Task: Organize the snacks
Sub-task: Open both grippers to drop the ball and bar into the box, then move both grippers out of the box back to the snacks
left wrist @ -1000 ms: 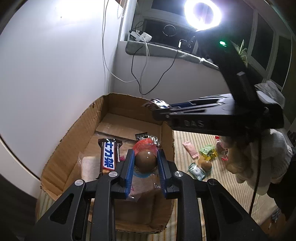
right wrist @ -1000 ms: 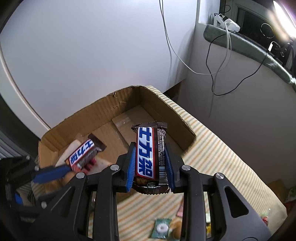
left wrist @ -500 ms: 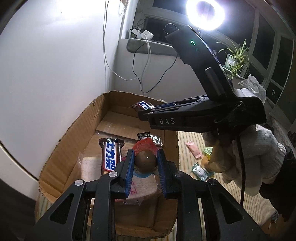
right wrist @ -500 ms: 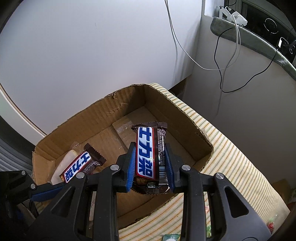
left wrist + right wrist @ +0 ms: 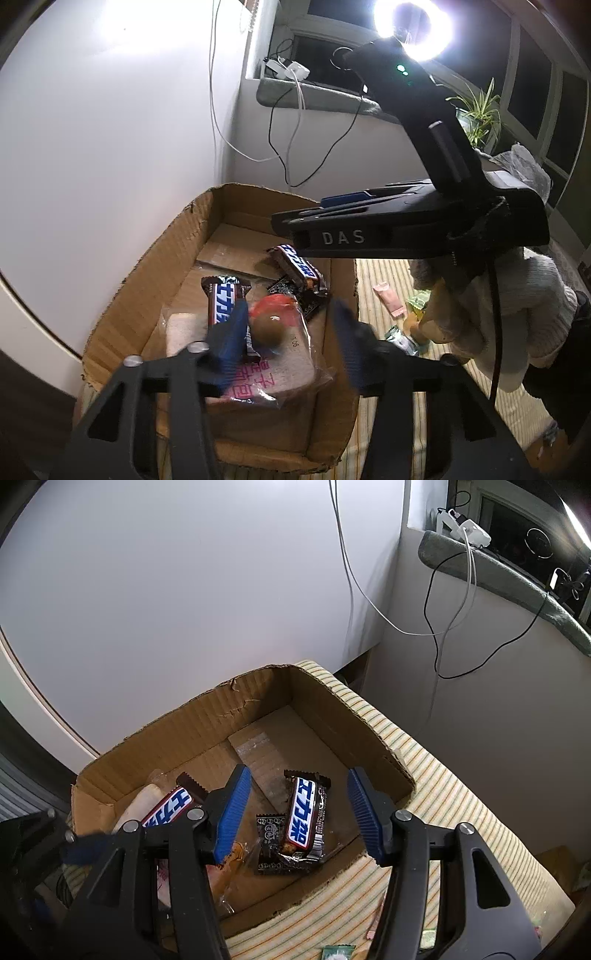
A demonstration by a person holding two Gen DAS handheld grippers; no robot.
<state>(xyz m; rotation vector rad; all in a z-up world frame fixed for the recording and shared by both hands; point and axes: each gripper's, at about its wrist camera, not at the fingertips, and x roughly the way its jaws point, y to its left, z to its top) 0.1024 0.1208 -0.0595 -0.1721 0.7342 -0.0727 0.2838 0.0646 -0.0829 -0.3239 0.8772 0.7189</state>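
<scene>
From my left tongs (image 5: 291, 332), spread wide and gripping nothing, I see a round brown candy (image 5: 266, 331) lying free on a wrapped bread pack (image 5: 258, 376) in the cardboard box (image 5: 147, 273), a chocolate bar (image 5: 225, 302) just left of it. From my right tongs (image 5: 299, 808), also wide apart, a second chocolate bar (image 5: 304, 814) lies on the box floor between the blue pads (image 5: 232, 808), resting partly on a small black packet (image 5: 271, 834).
</scene>
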